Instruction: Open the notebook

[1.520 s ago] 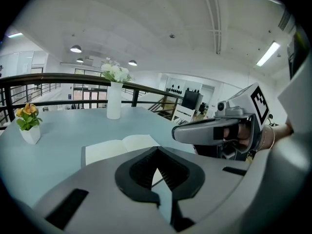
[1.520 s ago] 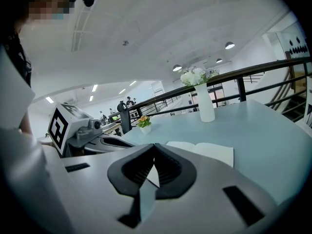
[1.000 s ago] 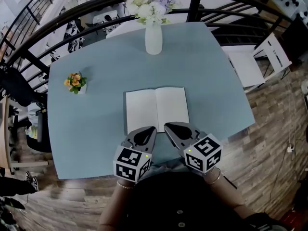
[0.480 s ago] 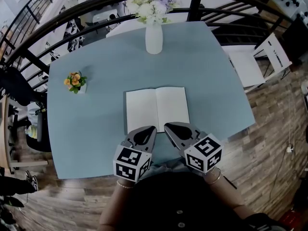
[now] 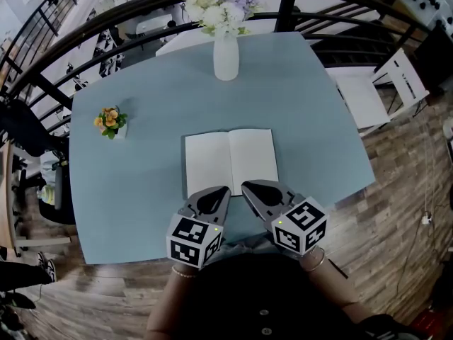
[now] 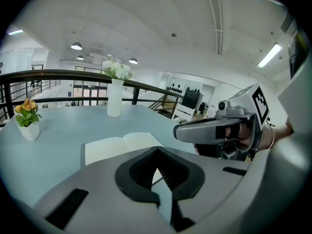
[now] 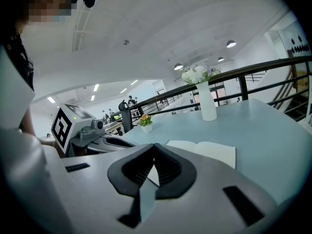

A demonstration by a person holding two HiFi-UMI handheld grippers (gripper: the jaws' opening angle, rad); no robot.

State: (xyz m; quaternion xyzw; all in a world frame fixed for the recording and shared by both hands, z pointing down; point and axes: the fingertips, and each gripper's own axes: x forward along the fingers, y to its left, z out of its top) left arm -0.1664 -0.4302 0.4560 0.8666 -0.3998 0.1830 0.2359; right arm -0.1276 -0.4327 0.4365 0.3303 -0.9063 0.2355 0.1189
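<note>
The notebook (image 5: 231, 160) lies open and flat on the blue table (image 5: 141, 183), two blank white pages facing up. Both grippers hover side by side just nearer than its front edge. My left gripper (image 5: 225, 188) is shut with nothing in it, its tip at the left page's lower edge. My right gripper (image 5: 245, 187) is also shut and empty, its tip by the right page's lower edge. In the left gripper view the notebook (image 6: 119, 146) lies beyond the closed jaws, and the right gripper (image 6: 209, 130) shows at the right. The right gripper view shows the notebook (image 7: 209, 151) ahead.
A white vase of flowers (image 5: 226, 55) stands at the table's far edge. A small potted flower (image 5: 111, 122) sits at the left. A dark curved railing (image 5: 106, 20) runs behind the table. White chairs (image 5: 375, 94) stand at the right.
</note>
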